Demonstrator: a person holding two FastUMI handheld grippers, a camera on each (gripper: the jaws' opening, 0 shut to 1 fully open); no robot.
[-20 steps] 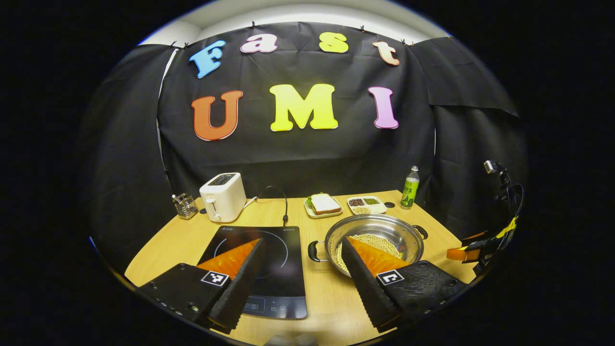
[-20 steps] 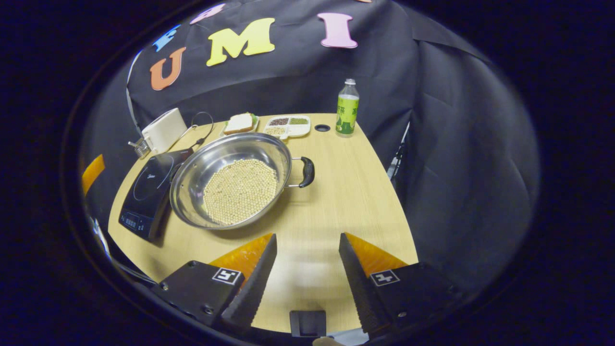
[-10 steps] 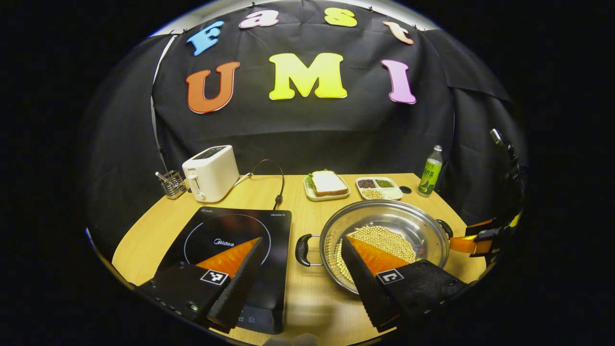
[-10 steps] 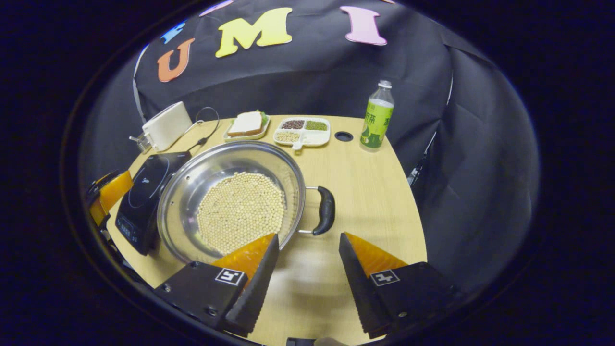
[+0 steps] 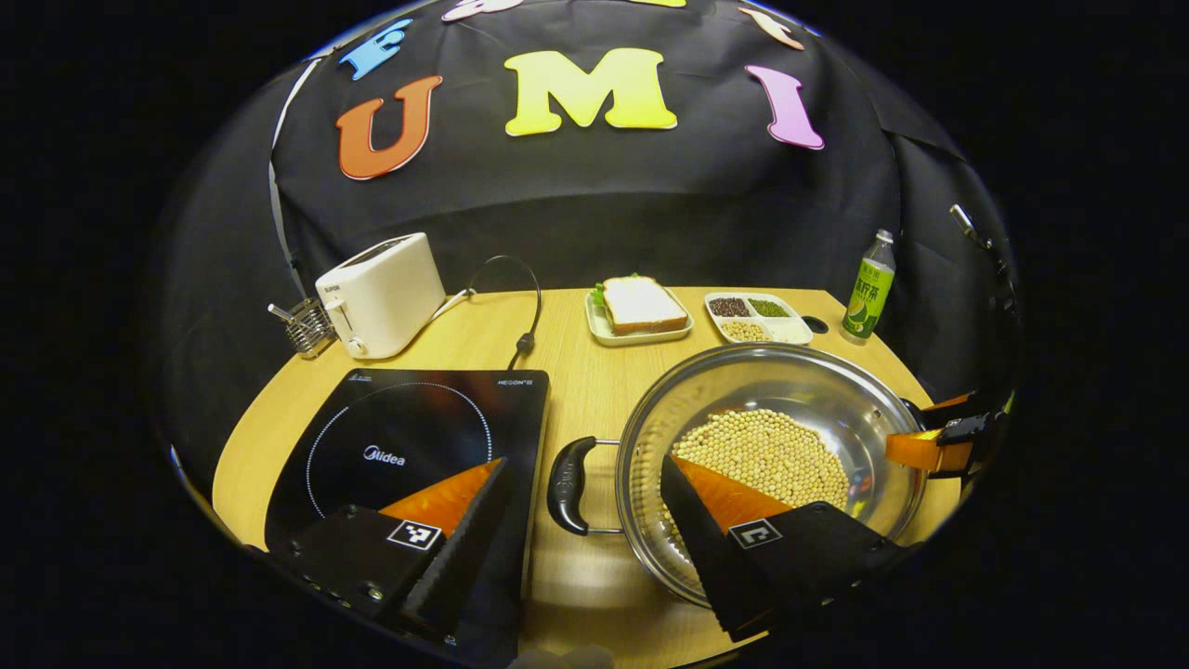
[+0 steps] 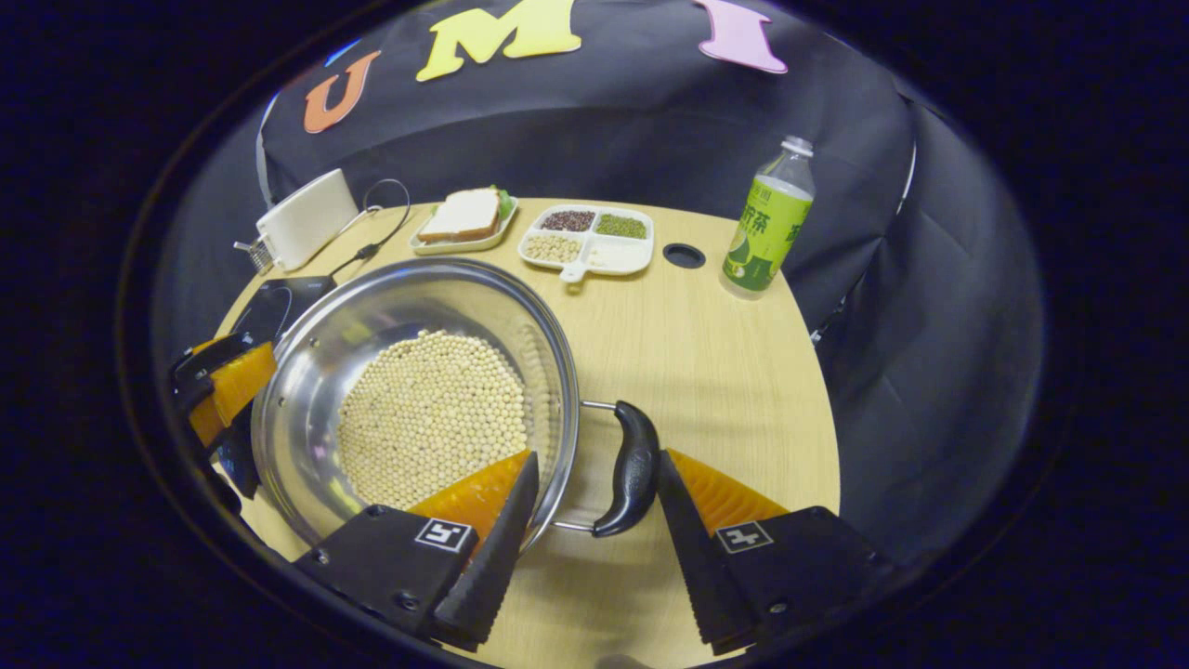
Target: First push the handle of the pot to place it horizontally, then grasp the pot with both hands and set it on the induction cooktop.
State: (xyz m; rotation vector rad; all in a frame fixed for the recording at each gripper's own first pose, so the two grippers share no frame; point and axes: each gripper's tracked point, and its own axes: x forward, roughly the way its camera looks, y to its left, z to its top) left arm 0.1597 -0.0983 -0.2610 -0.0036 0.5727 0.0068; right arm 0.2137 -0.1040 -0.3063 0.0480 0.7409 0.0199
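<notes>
Pot (image 6: 316, 372) holds pale beans (image 6: 429, 415) — tray (image 6: 589, 243) holds three kinds.

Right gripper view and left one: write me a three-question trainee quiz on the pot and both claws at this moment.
1. True or false: the pot already sits on the induction cooktop.
2. What fills the pot's bottom?
3. The right claw brackets: A) the bottle B) the pot handle C) the toaster

Key: 1 false, it sits on the table beside it. 2 pale round beans. 3 B; claw open, left claw open too.
</notes>
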